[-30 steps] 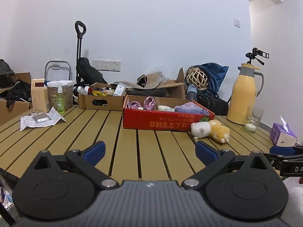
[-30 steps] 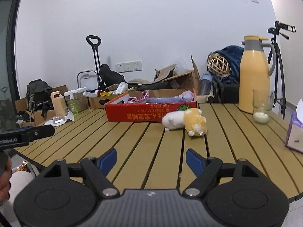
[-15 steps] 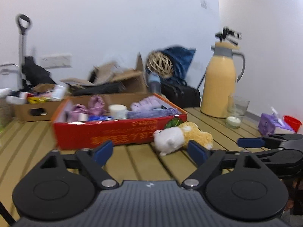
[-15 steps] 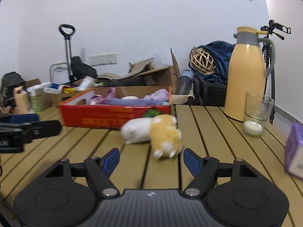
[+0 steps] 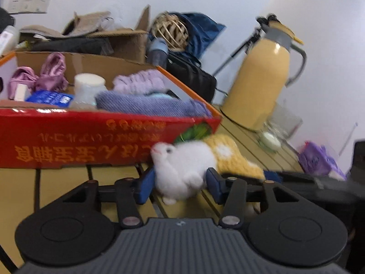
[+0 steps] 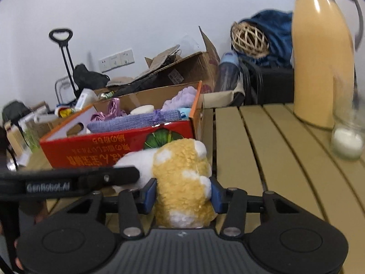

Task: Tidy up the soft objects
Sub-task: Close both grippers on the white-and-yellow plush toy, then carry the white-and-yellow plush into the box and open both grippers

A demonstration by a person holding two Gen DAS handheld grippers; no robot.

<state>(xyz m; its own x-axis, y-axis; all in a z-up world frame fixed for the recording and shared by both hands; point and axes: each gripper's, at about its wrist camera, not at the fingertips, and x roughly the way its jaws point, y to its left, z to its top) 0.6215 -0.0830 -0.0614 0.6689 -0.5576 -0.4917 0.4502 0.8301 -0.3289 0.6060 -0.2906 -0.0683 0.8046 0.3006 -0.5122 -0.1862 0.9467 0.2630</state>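
So from the left wrist view, we've got the left gripper (image 5: 180, 183) angled down toward the slatted wooden table (image 5: 63, 182), low over the boards. Its jaws have just been closing and now sit about half spread, with the plush toy (image 5: 187, 166) between the blue pads (image 5: 146, 182). It's the fluffy white head end that sits there; both pads look right up against the fur, though the blur makes it hard for us to say how firmly they press. The toy lies on the table, touching the front corner of the red cardboard box (image 5: 68, 141), which is stuffed with a knitted purple cloth (image 5: 148, 105), a fuzzy lilac piece and some shiny pink fabric. The right gripper's finger comes in from the right, beside the toy's curly yellow back. A smooth yellow jug (image 5: 262, 84) stands further back.

Over in the right wrist view, the right gripper (image 6: 183, 193) tilts down too and straddles the toy's woolly yellow rear end (image 6: 182, 178). Its jaws have also just been closing, and the pads sit flush against the plush on both sides, pinching it. The left gripper's black finger (image 6: 79, 180) crosses in from the left, reaching the white half. A glass jar (image 6: 348, 137) stands near the jug.
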